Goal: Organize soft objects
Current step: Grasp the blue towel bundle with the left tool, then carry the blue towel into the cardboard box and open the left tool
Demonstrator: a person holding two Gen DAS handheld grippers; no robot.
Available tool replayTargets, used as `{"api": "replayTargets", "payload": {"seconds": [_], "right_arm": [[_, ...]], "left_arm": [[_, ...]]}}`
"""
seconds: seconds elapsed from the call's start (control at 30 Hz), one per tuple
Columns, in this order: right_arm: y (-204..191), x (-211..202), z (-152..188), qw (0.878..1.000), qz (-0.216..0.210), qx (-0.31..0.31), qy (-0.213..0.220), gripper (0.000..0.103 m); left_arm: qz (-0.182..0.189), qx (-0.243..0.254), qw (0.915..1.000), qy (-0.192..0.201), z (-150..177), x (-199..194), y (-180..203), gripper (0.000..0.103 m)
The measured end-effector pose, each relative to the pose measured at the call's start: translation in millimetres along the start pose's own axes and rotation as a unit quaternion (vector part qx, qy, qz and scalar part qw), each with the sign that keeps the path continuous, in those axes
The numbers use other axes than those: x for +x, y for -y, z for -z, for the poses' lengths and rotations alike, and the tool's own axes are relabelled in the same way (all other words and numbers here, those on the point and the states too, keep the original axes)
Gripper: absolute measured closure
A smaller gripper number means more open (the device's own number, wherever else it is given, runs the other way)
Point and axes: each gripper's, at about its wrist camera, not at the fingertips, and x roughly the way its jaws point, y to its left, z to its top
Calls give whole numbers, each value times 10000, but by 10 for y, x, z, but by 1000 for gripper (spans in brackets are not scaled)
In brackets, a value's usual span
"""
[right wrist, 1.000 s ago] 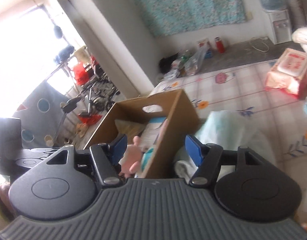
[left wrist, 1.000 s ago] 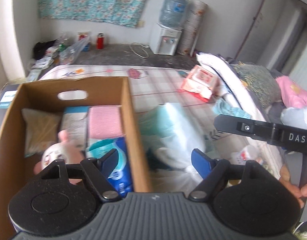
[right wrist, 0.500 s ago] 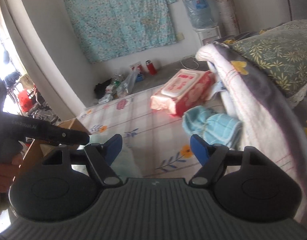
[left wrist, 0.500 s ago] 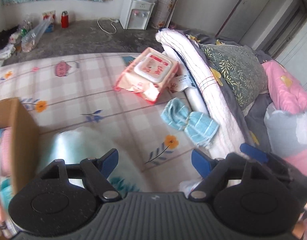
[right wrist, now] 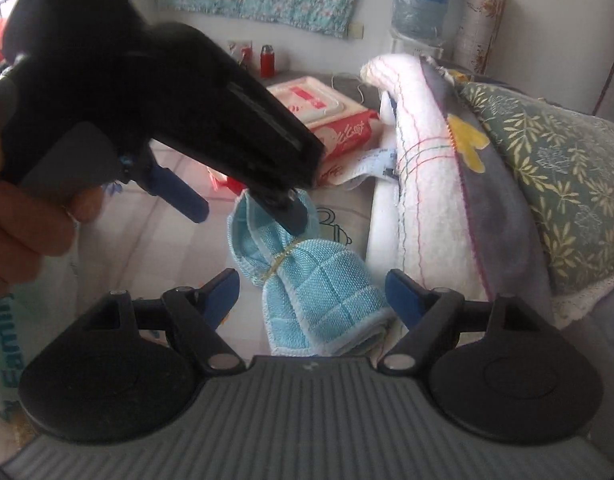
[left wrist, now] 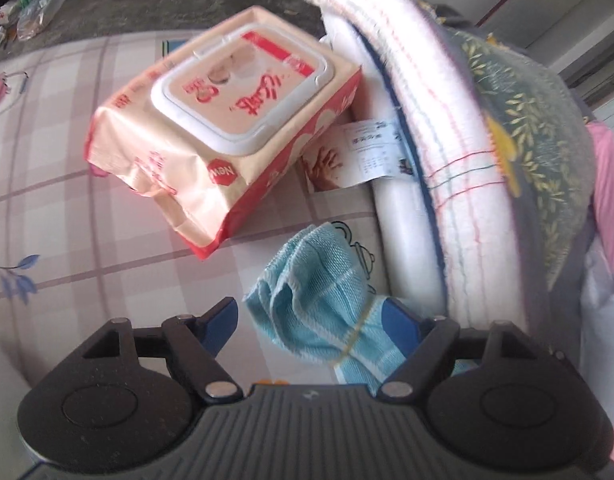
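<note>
A light blue towel (left wrist: 315, 300), bunched at its middle with a yellow band, lies on the checked bed sheet (left wrist: 67, 208) beside a rolled white blanket. My left gripper (left wrist: 311, 316) hangs over the towel's far end, which lies between its jaws as they close slightly; the pads do not press on it. In the right wrist view the left gripper (right wrist: 243, 208) reaches in from the left, one blue finger (right wrist: 295, 214) at the towel (right wrist: 319, 296). My right gripper (right wrist: 311, 284) straddles the towel's near end, its jaws opening, gripping nothing.
A red and cream pack of wet wipes (left wrist: 227, 120) lies just beyond the towel. The rolled blanket (left wrist: 427, 120) and a leaf-patterned pillow (right wrist: 547, 160) rise on the right. A pale green pack (right wrist: 11, 340) sits at the left. A person's hand (right wrist: 27, 220) holds the left gripper.
Both grippers swung away from the cardboard box, now out of view, and came down over the blue towel. The right gripper's jaws stand wider than before.
</note>
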Motion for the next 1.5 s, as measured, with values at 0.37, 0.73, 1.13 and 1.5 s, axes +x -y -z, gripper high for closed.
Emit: {"api": "replayTargets", "payload": {"seconds": [0.37, 0.73, 1.13, 1.5], "right_arm": [[-65, 297, -26, 9986, 196, -199, -444, 50], [-115, -70, -16, 9997, 195, 0, -135, 87], [-597, -1277, -147, 9960, -55, 135, 884, 87], [-2080, -2063, -406, 9758, -1583, -268, 1486, 87]], "left_arm": [[52, -232, 9995, 227, -8, 96, -8, 58], [277, 91, 9979, 574, 116, -483, 126, 83], [423, 666, 9861, 1460, 710, -1998, -69, 88], [-310, 402, 9676, 2475, 1608, -3486, -1274, 88]]}}
